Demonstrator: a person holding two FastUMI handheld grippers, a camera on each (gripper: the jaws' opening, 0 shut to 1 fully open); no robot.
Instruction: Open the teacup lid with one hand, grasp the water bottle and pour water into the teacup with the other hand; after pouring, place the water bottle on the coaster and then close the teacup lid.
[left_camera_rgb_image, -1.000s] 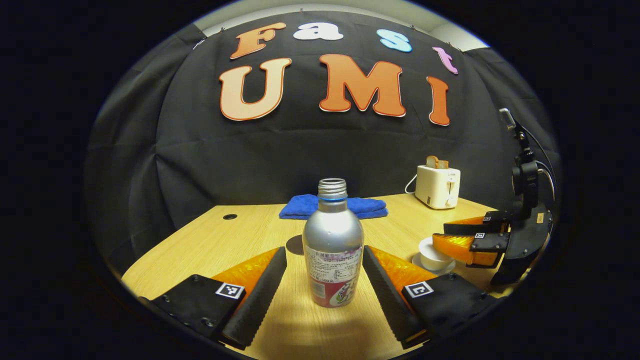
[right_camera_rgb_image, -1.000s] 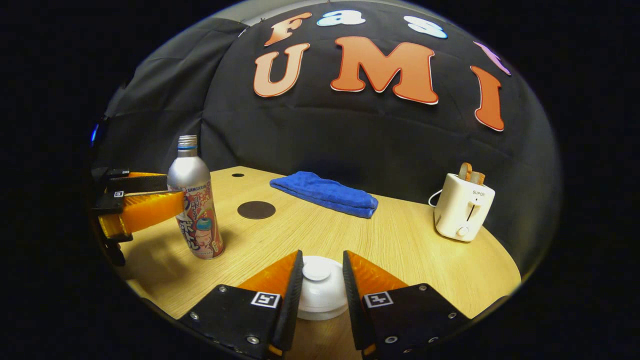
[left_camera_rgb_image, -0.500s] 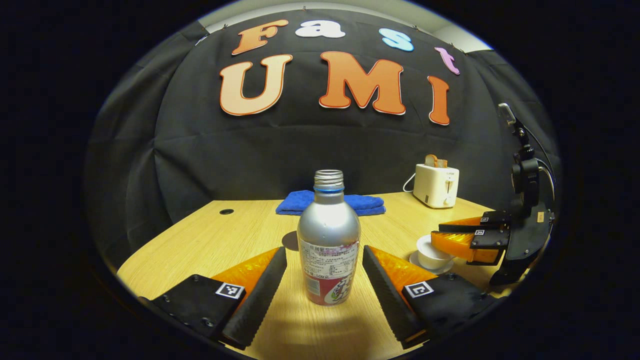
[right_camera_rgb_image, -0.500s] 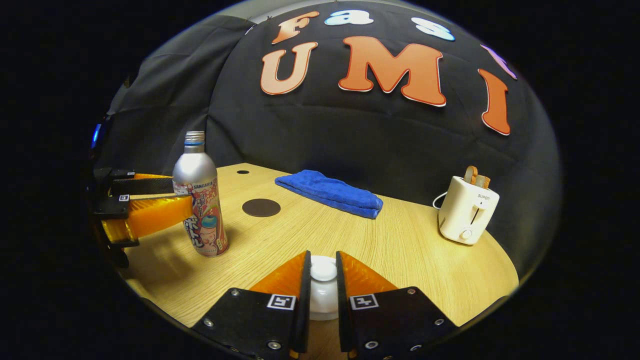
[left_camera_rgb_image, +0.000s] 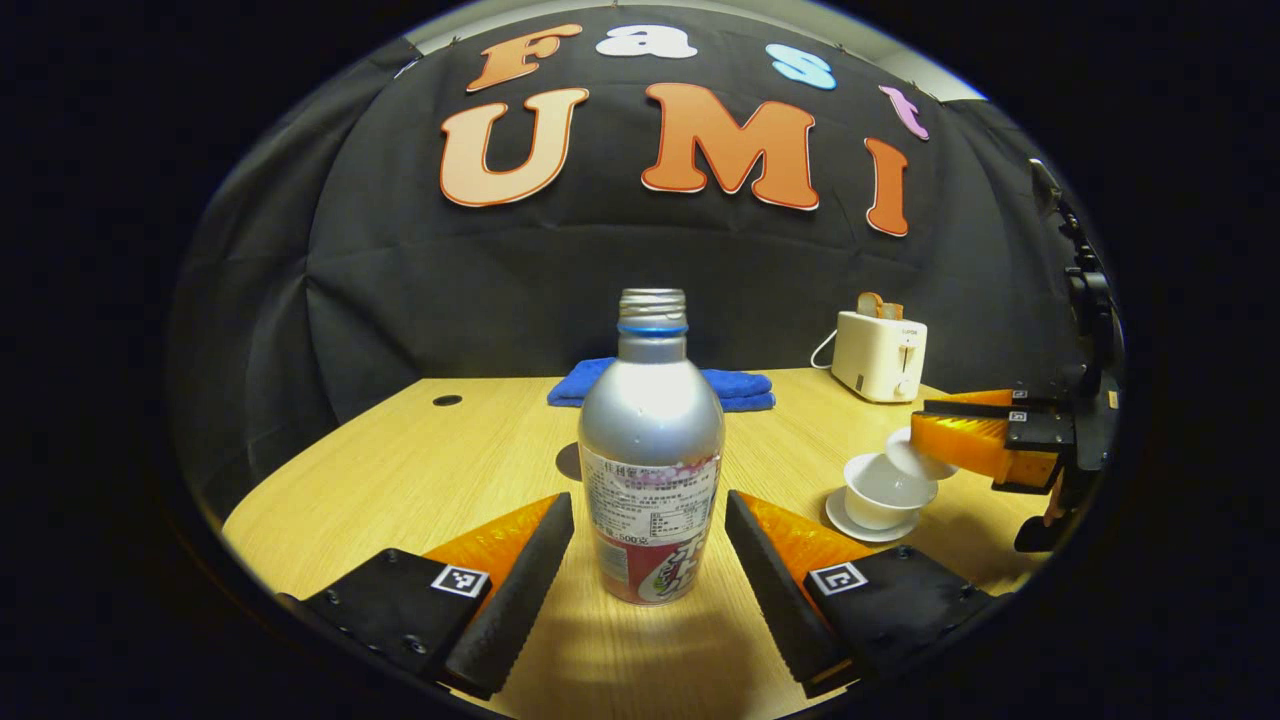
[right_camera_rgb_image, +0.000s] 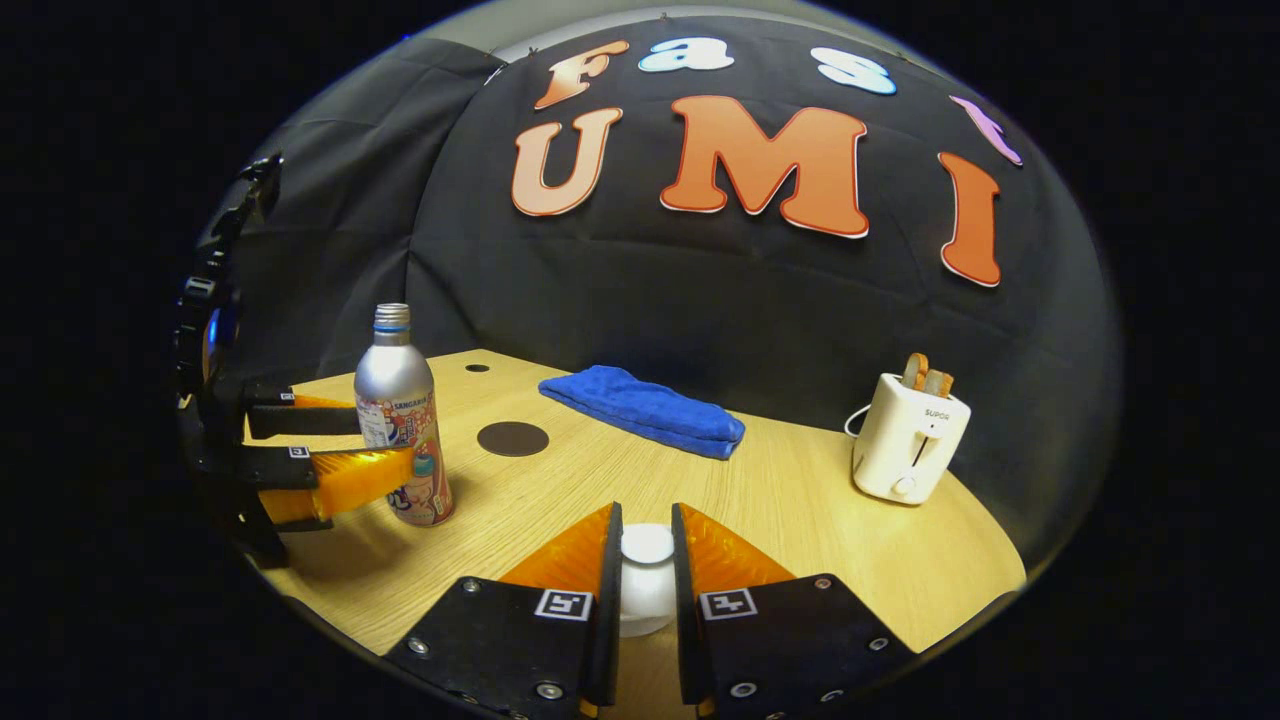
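A silver water bottle (left_camera_rgb_image: 650, 450) with no cap stands upright on the wooden table (left_camera_rgb_image: 420, 470). It is between the fingers of my left gripper (left_camera_rgb_image: 650, 555), which is open, with gaps on both sides. My right gripper (right_camera_rgb_image: 645, 522) is shut on the knob of the white teacup lid (right_camera_rgb_image: 645, 595). In the left gripper view the lid (left_camera_rgb_image: 912, 458) hangs tilted just above the uncovered white teacup (left_camera_rgb_image: 885, 492), which stands on its saucer (left_camera_rgb_image: 850, 522). A dark round coaster (right_camera_rgb_image: 512, 438) lies behind the bottle (right_camera_rgb_image: 400, 420).
A folded blue towel (right_camera_rgb_image: 645, 408) lies at the back of the table. A white toaster (right_camera_rgb_image: 905, 440) with bread in it stands at the back right. The table's near edge runs just under both grippers.
My right gripper shut on the lid's knob and lifted the lid off the teacup. My left gripper moved in closer around the bottle, still open.
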